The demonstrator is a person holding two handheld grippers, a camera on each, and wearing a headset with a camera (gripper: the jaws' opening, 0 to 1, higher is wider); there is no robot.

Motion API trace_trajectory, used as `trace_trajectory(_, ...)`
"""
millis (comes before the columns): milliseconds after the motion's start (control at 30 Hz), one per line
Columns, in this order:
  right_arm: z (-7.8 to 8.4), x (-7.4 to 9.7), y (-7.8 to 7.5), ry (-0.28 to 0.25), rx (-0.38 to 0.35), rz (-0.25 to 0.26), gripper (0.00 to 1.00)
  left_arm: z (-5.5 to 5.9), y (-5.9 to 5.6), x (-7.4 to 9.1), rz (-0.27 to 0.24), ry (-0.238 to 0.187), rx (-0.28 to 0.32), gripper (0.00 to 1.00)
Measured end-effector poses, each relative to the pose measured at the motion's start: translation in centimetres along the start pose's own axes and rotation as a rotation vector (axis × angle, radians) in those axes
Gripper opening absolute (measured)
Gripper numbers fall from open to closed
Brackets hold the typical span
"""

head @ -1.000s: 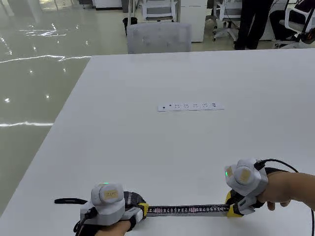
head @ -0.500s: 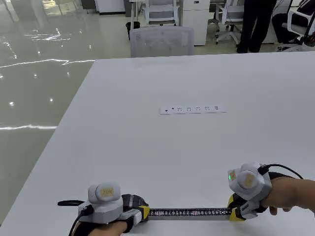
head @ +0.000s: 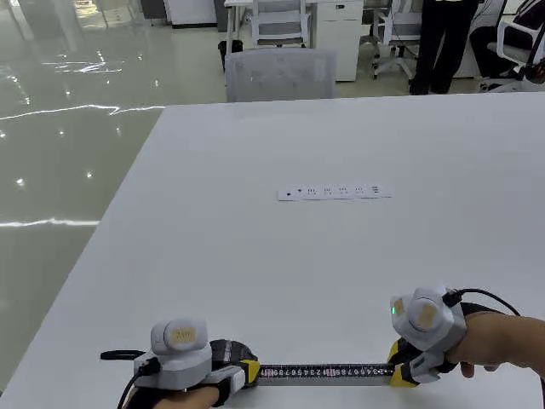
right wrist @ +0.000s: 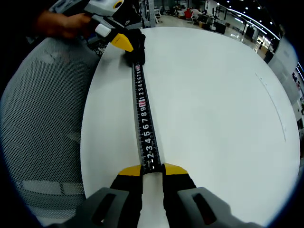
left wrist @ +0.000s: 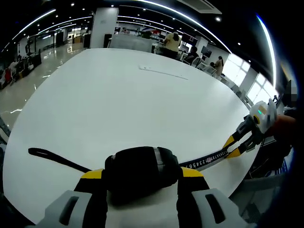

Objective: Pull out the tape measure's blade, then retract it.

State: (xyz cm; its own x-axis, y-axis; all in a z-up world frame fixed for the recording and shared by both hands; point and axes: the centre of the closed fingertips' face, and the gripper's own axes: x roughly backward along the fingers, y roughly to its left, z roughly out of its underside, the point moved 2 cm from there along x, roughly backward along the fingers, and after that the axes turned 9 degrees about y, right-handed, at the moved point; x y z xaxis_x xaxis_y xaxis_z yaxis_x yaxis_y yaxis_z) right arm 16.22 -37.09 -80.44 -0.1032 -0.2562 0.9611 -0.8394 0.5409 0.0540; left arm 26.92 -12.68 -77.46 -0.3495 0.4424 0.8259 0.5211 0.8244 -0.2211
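The black tape measure case (left wrist: 141,171) sits at the table's near edge, and my left gripper (left wrist: 141,174) is shut on it; in the head view the case (head: 230,354) shows beside the left gripper (head: 243,371). Its blade (head: 326,372) is drawn out to the right along the edge, numbers up. My right gripper (head: 397,375) is shut on the blade's end. In the right gripper view the blade (right wrist: 143,117) runs from my right gripper (right wrist: 152,169) up to the case (right wrist: 135,45). A black wrist strap (left wrist: 56,158) trails left of the case.
A white power strip (head: 334,193) lies flat in the middle of the white table (head: 281,256). A grey chair (head: 280,74) stands at the far edge, with people and office chairs beyond. The floor drops off to the left.
The blade's visible stretch has shortened slightly; the grippers stand a little closer together. The head camera has shifted, moving the whole scene.
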Motion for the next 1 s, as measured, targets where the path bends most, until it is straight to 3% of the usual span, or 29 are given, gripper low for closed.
trace_trajectory(1000,-1.9,-0.5,0.5,-0.028,-0.013,-0.003,0.14,0.1,0.0,0.1,0.021,-0.003,-0.014,0.55)
